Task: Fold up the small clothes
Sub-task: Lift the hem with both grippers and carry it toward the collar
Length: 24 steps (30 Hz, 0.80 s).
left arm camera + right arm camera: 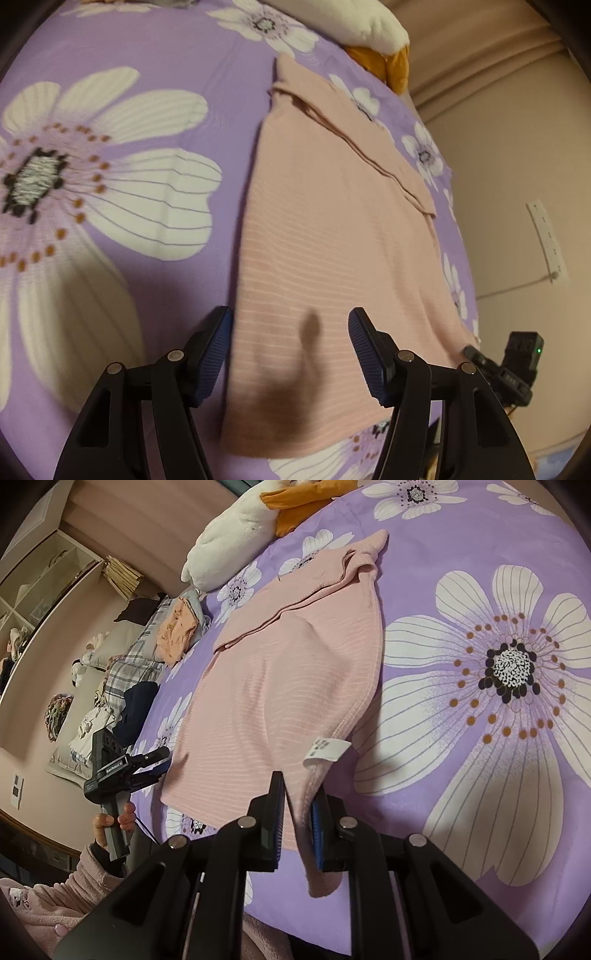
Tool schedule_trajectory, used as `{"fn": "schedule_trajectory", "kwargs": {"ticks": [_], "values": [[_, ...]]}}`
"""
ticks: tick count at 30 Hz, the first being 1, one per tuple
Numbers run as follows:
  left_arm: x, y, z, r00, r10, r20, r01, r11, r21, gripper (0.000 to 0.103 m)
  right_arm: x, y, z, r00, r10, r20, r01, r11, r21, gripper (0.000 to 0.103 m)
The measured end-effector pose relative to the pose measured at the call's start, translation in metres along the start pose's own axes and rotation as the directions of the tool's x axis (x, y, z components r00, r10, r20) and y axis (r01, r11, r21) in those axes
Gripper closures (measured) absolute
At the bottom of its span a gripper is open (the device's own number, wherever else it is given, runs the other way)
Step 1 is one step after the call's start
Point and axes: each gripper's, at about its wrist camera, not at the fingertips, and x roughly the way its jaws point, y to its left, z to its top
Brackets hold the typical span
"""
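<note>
A pink ribbed garment (332, 229) lies partly folded on the purple flowered bedsheet (155, 74). My left gripper (290, 332) is open and hovers over its near end, with one finger past its left edge. In the right wrist view my right gripper (297, 812) is shut on the near hem of the pink garment (273, 672) and lifts that corner off the sheet (461, 812). A white care label (327, 751) hangs from the edge just beyond the fingers. The other gripper (125, 764) shows at the left, held in a hand.
A white and orange plush toy (236, 542) lies at the head of the bed and also shows in the left wrist view (354, 22). A pile of other clothes (173, 631) lies along the left bed edge. A beige wall (517, 147) stands beyond.
</note>
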Motion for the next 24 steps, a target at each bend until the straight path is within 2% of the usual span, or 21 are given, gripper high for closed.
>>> {"fn": "schedule_trajectory", "kwargs": {"ticks": [3,6,7,8,10,13,16,20,24], "values": [[-0.003,0.003,0.000,0.999,-0.038,-0.009,0.038,0.999,-0.004,0.041,0.000,-0.001,-0.002,1.000,-0.002,-0.005,0.002,1.000,0.005,0.087],[-0.006,-0.002,-0.009,1.000,-0.013,-0.026,0.014,0.999,0.039,0.046,0.001,-0.002,-0.003,1.000,-0.004,-0.011,0.004,1.000,0.000,0.087],[-0.005,-0.005,-0.012,0.999,-0.002,-0.032,0.003,0.999,0.051,0.057,0.002,-0.002,-0.002,1.000,-0.005,-0.014,0.005,1.000,0.000,0.087],[-0.004,-0.006,-0.016,0.999,0.008,-0.045,-0.005,0.998,0.059,0.072,0.002,-0.002,-0.002,1.000,-0.006,-0.017,0.006,1.000,-0.001,0.087],[-0.001,-0.006,-0.022,0.998,0.007,-0.066,-0.003,0.998,0.060,0.091,0.005,-0.003,-0.002,1.000,-0.007,-0.020,0.007,1.000,-0.005,0.088],[-0.004,-0.010,-0.024,0.999,0.005,-0.048,-0.003,0.999,0.049,0.097,0.010,0.000,-0.001,0.999,-0.032,-0.024,0.032,0.999,-0.023,0.093],[-0.017,-0.017,-0.021,1.000,-0.019,0.006,0.019,0.999,0.042,0.098,0.010,0.003,0.001,0.999,-0.033,-0.008,0.033,0.999,-0.026,0.097],[-0.044,-0.049,-0.018,0.996,-0.050,0.076,0.039,0.990,0.138,0.098,-0.006,0.017,0.003,0.998,0.027,0.050,-0.023,0.998,-0.064,0.098],[-0.062,-0.079,-0.020,0.993,-0.046,0.109,0.021,0.974,0.225,0.098,-0.028,0.039,0.004,0.992,0.072,0.102,-0.057,0.988,-0.146,0.099]]}}
